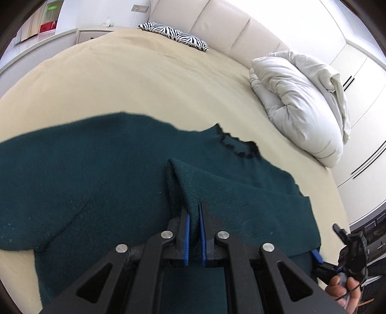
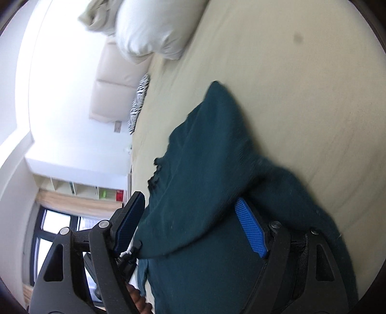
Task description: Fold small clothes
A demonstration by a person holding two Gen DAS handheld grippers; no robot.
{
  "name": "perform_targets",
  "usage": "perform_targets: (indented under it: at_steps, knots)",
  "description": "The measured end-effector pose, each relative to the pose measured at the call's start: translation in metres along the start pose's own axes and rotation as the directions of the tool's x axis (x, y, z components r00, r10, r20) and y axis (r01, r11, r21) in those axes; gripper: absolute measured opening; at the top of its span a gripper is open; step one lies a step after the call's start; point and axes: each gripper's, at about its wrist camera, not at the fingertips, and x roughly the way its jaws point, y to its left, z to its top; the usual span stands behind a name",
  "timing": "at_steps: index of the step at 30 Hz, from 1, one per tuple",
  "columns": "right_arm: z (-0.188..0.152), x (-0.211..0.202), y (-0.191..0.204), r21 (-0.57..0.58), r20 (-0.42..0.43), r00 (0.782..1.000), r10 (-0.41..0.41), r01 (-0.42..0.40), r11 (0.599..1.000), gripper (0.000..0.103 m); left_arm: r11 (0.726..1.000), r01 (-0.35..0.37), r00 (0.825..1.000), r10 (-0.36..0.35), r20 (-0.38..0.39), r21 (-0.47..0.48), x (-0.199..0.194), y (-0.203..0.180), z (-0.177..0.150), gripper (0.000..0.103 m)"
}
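A dark green knitted sweater (image 1: 96, 181) lies spread on the beige bed (image 1: 120, 84), its frilled neck toward the pillows. My left gripper (image 1: 194, 207) is shut on a raised fold of the sweater near its middle, with knit pinched between the blue pads. In the right wrist view the same sweater (image 2: 205, 157) drapes between the fingers of my right gripper (image 2: 189, 198). That gripper stands wide open, rolled on its side, and its pads are apart from the cloth. A hand (image 1: 342, 287) holds that gripper at the sweater's right edge.
A crumpled white duvet (image 1: 296, 103) sits at the bed's right against the padded headboard (image 1: 229, 21). A zebra-print pillow (image 1: 173, 35) lies at the far end. Bare beige sheet (image 2: 301, 96) stretches beyond the sweater. White cupboards and shelves stand around the bed.
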Motion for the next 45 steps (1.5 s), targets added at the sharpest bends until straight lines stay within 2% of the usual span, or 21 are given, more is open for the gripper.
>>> perform_targets:
  at_steps: [3, 8, 10, 13, 17, 20, 23, 26, 28, 30, 32, 34, 36, 37, 39, 41, 42, 45]
  knots:
    - [0.003, -0.004, -0.008, 0.028, 0.020, 0.999, 0.026, -0.026, 0.999, 0.072, 1.000, -0.001, 1.000, 0.001, -0.004, -0.012, 0.008, 0.007, -0.005, 0.008]
    - [0.011, -0.014, -0.028, 0.097, 0.057, 0.997, 0.055, -0.060, 0.993, 0.054, 1.000, 0.007, 1.000, -0.007, 0.002, -0.015, 0.012, 0.011, -0.007, 0.008]
    - [0.017, -0.018, -0.026, 0.059, 0.089, 0.996, 0.022, -0.027, 0.998, 0.048, 1.000, 0.003, 1.000, -0.003, 0.005, -0.015, 0.010, 0.013, -0.012, 0.008]
    - [0.025, -0.027, -0.037, 0.088, 0.104, 0.993, 0.046, -0.055, 0.995, 0.041, 1.000, -0.001, 1.000, 0.001, 0.011, -0.009, 0.010, 0.010, -0.013, 0.008]
    - [0.021, -0.029, -0.044, 0.037, 0.109, 0.994, 0.021, -0.026, 0.999, 0.030, 1.000, 0.006, 1.000, -0.006, 0.017, -0.010, 0.009, 0.010, -0.015, 0.008]
    - [0.011, -0.039, -0.039, 0.045, 0.063, 0.998, 0.015, -0.017, 0.999, 0.036, 1.000, 0.018, 0.999, -0.018, 0.027, -0.006, 0.008, 0.012, -0.016, 0.009]
    - [0.007, -0.060, -0.008, -0.080, 0.096, 0.993, -0.071, 0.078, 0.994, 0.041, 1.000, 0.017, 0.999, -0.017, 0.047, -0.001, 0.009, 0.011, -0.020, 0.010]
    - [0.017, -0.069, 0.023, -0.219, 0.172, 0.974, -0.145, 0.181, 0.959, 0.042, 1.000, 0.019, 0.998, -0.018, 0.056, -0.003, 0.008, 0.012, -0.022, 0.010]
    - [0.029, -0.049, 0.040, -0.307, 0.162, 0.963, -0.217, 0.258, 0.916, 0.042, 1.000, 0.025, 0.998, -0.024, 0.057, -0.005, 0.008, 0.013, -0.022, 0.010]
    - [0.035, -0.019, 0.051, -0.398, 0.135, 0.940, -0.314, 0.342, 0.851, 0.042, 1.000, 0.028, 0.998, -0.028, 0.058, -0.003, 0.008, 0.013, -0.022, 0.010]
    - [0.041, 0.006, 0.057, -0.458, 0.129, 0.921, -0.367, 0.384, 0.802, 0.042, 1.000, 0.028, 0.998, -0.027, 0.059, -0.001, 0.009, 0.014, -0.023, 0.010]
    - [0.053, 0.026, 0.056, -0.478, 0.133, 0.898, -0.420, 0.429, 0.766, 0.042, 1.000, 0.030, 0.998, -0.030, 0.060, -0.001, 0.011, 0.014, -0.023, 0.010]
    - [0.068, 0.043, 0.047, -0.456, 0.116, 0.872, -0.476, 0.472, 0.754, 0.041, 0.999, 0.041, 0.997, -0.040, 0.058, -0.009, 0.012, 0.017, -0.023, 0.010]
    - [0.069, 0.047, 0.047, -0.469, 0.116, 0.870, -0.478, 0.473, 0.746, 0.037, 0.999, 0.047, 0.997, -0.046, 0.058, -0.013, 0.012, 0.018, -0.024, 0.010]
    - [0.068, 0.054, 0.051, -0.533, 0.142, 0.852, -0.505, 0.495, 0.686, 0.018, 0.998, 0.058, 0.997, -0.057, 0.058, -0.020, 0.013, 0.020, -0.024, 0.010]
    - [0.067, 0.060, 0.059, -0.584, 0.166, 0.838, -0.520, 0.509, 0.633, 0.007, 0.997, 0.065, 0.996, -0.063, 0.057, -0.031, 0.012, 0.021, -0.024, 0.010]
    - [0.064, 0.058, 0.063, -0.604, 0.191, 0.833, -0.519, 0.516, 0.607, 0.006, 0.997, 0.065, 0.996, -0.063, 0.057, -0.036, 0.010, 0.021, -0.023, 0.010]
    - [0.060, 0.047, 0.069, -0.615, 0.249, 0.836, -0.489, 0.526, 0.587, 0.005, 0.998, 0.052, 0.997, -0.050, 0.064, -0.030, 0.008, 0.017, -0.025, 0.010]
